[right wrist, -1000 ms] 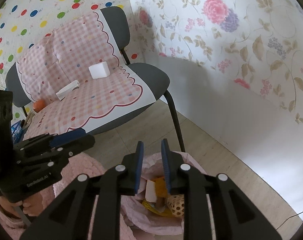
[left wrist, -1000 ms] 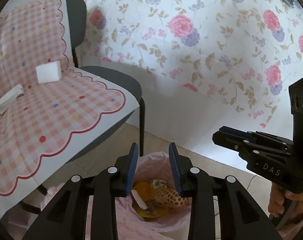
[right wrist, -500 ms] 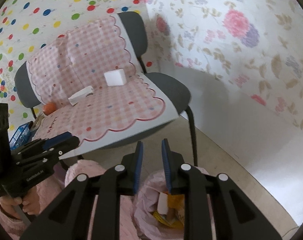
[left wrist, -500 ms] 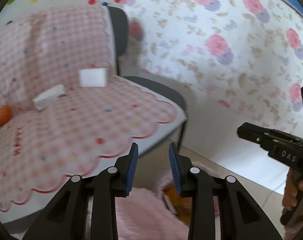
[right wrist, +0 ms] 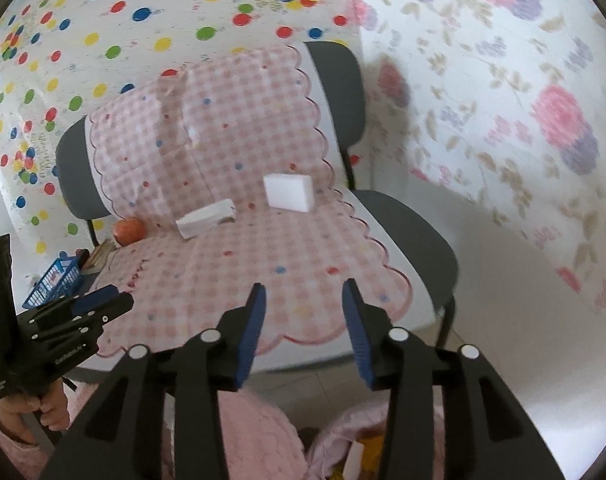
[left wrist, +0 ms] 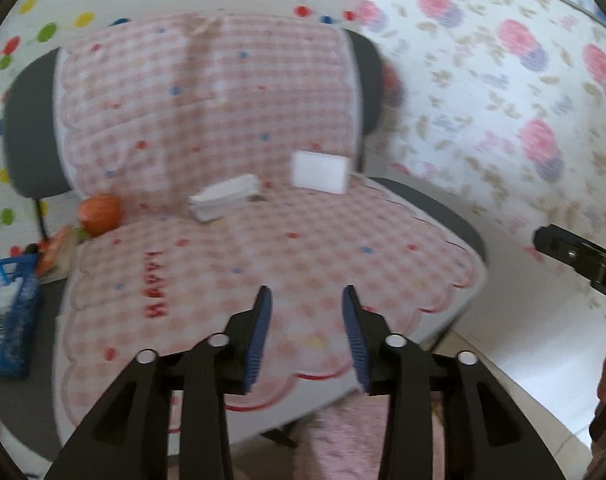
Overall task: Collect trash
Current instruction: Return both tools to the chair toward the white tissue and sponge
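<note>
A white block (left wrist: 320, 171) (right wrist: 289, 192) and a flat white carton (left wrist: 224, 197) (right wrist: 206, 218) lie at the back of the chair seat on a pink checked cloth (left wrist: 263, 256) (right wrist: 239, 248). An orange round thing (left wrist: 99, 214) (right wrist: 129, 231) lies at the cloth's left edge. My left gripper (left wrist: 305, 324) is open and empty above the seat's front. My right gripper (right wrist: 303, 320) is open and empty, to the right of the left one (right wrist: 83, 312). The pink trash bag (right wrist: 355, 444) with scraps sits below the right gripper.
A blue basket (left wrist: 7, 312) (right wrist: 55, 282) and small packets stand on a second chair at the left. A flowered wall (left wrist: 523, 120) is on the right and a dotted wall (right wrist: 103, 40) is behind. My pink sleeve (right wrist: 259, 436) is low in the view.
Both grippers have lifted away from the trash bag and turned toward the chair seat. The right gripper's jaws have opened wider. The bag has dropped out of the left wrist view.
</note>
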`<move>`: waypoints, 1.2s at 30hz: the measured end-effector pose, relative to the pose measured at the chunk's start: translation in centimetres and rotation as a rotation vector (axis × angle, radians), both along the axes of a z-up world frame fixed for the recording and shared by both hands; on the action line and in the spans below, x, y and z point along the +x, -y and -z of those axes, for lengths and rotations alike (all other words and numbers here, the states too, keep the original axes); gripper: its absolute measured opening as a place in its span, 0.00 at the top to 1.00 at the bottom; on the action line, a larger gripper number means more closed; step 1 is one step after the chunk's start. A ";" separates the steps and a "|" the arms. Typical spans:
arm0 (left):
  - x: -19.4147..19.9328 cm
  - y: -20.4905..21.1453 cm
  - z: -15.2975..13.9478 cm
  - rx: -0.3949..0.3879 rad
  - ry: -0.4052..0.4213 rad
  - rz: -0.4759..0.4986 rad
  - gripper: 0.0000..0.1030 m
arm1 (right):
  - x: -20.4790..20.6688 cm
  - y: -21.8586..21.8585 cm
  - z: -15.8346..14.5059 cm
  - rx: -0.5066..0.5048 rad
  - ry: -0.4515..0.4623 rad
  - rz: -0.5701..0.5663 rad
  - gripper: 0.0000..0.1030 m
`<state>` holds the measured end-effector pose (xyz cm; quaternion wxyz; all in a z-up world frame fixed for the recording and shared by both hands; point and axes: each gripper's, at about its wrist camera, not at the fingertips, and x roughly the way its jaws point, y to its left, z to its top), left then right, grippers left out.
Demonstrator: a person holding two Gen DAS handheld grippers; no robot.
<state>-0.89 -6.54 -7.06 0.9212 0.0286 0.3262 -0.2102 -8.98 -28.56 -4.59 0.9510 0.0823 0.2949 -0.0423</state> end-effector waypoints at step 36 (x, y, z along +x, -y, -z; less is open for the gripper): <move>13.6 -4.7 0.1 0.007 -0.002 -0.125 0.53 | 15.8 -1.2 1.0 -0.017 -0.014 -0.123 0.46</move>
